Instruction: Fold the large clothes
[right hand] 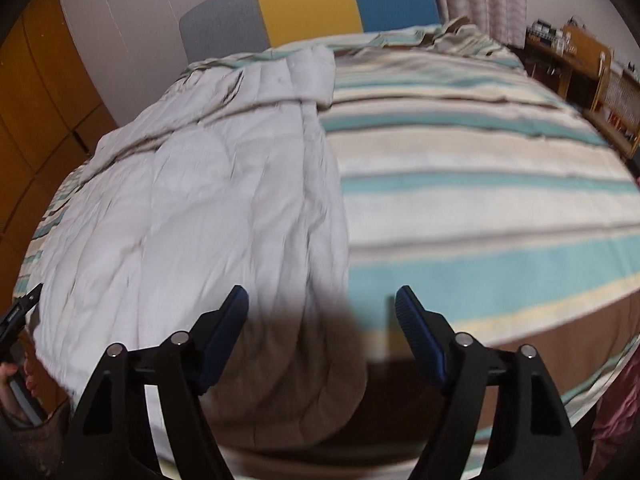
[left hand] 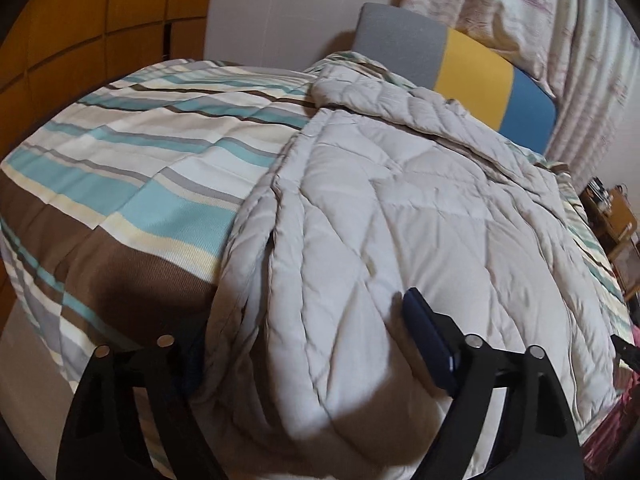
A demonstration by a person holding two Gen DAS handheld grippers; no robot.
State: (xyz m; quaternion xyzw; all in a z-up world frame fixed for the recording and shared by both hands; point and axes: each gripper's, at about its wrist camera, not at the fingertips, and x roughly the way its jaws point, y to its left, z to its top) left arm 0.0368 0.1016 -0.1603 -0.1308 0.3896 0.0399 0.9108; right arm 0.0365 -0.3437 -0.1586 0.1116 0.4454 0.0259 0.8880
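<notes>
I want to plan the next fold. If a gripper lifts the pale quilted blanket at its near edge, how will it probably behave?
The quilted blanket already creases and bunches near the headboard, so it will probably sag, not stay flat. Its puffy padding suggests bulk with little weight. It drapes over the near edge of the striped bedcover, so a pull there may drag the whole piece.

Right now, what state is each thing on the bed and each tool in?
Beige quilted comforter: folded lengthwise into a long strip, near end hanging over the bed's foot.
Striped bedspread: spread flat under the comforter.
Left tool: open, comforter's near end between its fingers, not clamped.
Right tool: open, over the comforter's right edge, holding nothing.
Curtains: drawn.
</notes>
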